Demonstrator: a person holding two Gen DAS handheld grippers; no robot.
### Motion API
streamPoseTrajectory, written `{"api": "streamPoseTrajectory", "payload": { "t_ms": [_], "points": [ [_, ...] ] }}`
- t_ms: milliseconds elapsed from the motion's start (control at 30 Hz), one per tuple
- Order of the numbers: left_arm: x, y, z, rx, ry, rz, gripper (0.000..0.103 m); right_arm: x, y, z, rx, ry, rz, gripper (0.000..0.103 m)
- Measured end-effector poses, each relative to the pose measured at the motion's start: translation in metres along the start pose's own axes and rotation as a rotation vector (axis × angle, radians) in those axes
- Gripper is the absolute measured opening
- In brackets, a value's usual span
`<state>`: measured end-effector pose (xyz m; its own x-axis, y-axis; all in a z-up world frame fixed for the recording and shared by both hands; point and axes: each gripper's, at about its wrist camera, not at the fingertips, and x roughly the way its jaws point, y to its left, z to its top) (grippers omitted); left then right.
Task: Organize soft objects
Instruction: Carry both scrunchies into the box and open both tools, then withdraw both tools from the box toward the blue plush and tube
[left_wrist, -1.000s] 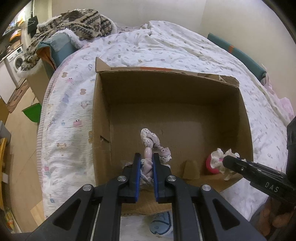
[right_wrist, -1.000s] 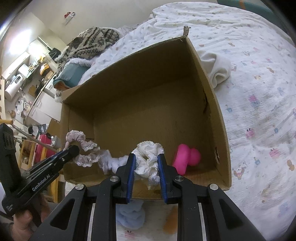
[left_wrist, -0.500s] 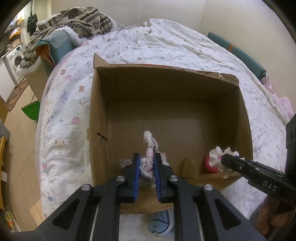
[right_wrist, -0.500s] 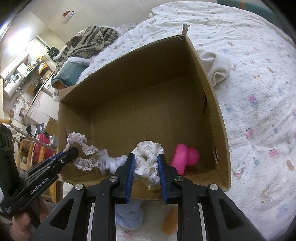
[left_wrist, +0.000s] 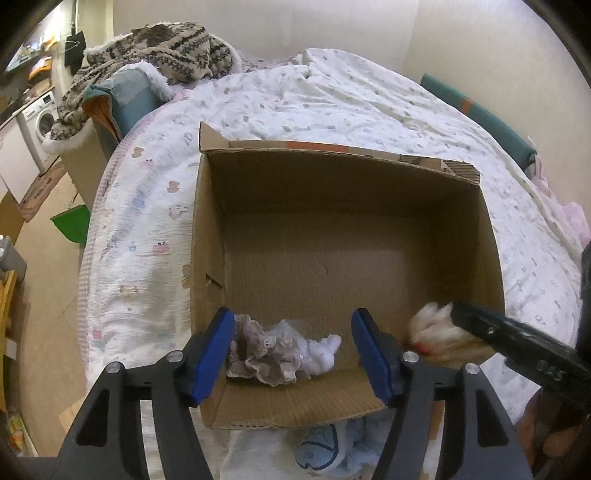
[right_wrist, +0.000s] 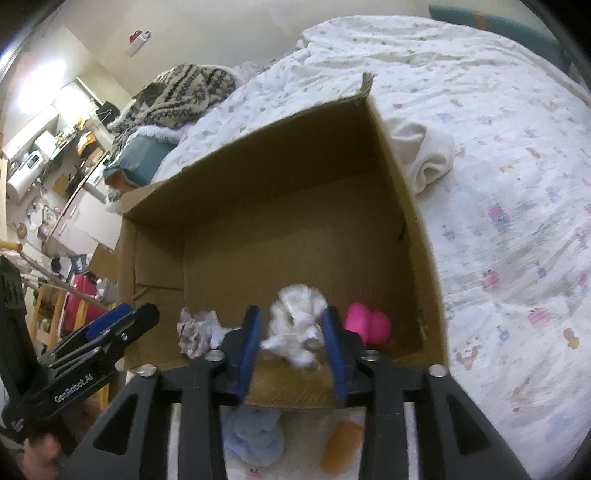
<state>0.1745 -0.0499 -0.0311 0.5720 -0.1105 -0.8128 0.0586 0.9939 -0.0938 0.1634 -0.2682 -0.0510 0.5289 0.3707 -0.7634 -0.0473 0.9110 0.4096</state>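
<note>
Black grippers — blue-padded fingers (left_wrist: 214, 354), silver screws

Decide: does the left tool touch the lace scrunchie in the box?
Cannot tell. In the left wrist view the opening left tool frames the lace scrunchie; its left edge meets one pad.

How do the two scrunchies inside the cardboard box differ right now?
The lace-trimmed scrunchie is dusty pink-beige; the white scrunchie is plain white. The lace-trimmed scrunchie lies crumpled near the box's left corner; the white scrunchie sits further right, beside the pink toy. Both lie between opening jaws, unpinched.
</note>
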Motion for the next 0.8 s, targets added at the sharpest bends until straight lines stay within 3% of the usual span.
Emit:
{"api": "streamPoseTrajectory", "payload": {
  "t_ms": [33,133,433,500,533,800],
  "points": [
    [0.001,0.000,0.000,0.001,0.001,0.004,0.063,-0.003,0.000,0.001,-0.005,-0.025,-0.030,0.085],
    [0.001,0.000,0.000,0.003,0.003,0.010,0.063,-0.011,0.003,0.003,-0.037,-0.073,-0.071,0.086],
    [0.001,0.001,-0.001,0.000,-0.001,0.012,0.063,-0.013,-0.003,0.005,-0.012,-0.045,-0.066,0.086],
    [0.000,0.001,-0.001,-0.001,0.002,0.012,0.063,-0.014,-0.002,0.005,-0.012,-0.050,-0.062,0.093],
    [0.000,0.001,-0.001,-0.001,0.002,0.013,0.063,-0.016,-0.001,0.005,-0.009,-0.055,-0.055,0.103],
    [-0.015,0.007,-0.005,-0.007,-0.021,0.015,0.063,-0.031,-0.004,-0.002,0.029,-0.086,-0.021,0.103]
  ]
}}
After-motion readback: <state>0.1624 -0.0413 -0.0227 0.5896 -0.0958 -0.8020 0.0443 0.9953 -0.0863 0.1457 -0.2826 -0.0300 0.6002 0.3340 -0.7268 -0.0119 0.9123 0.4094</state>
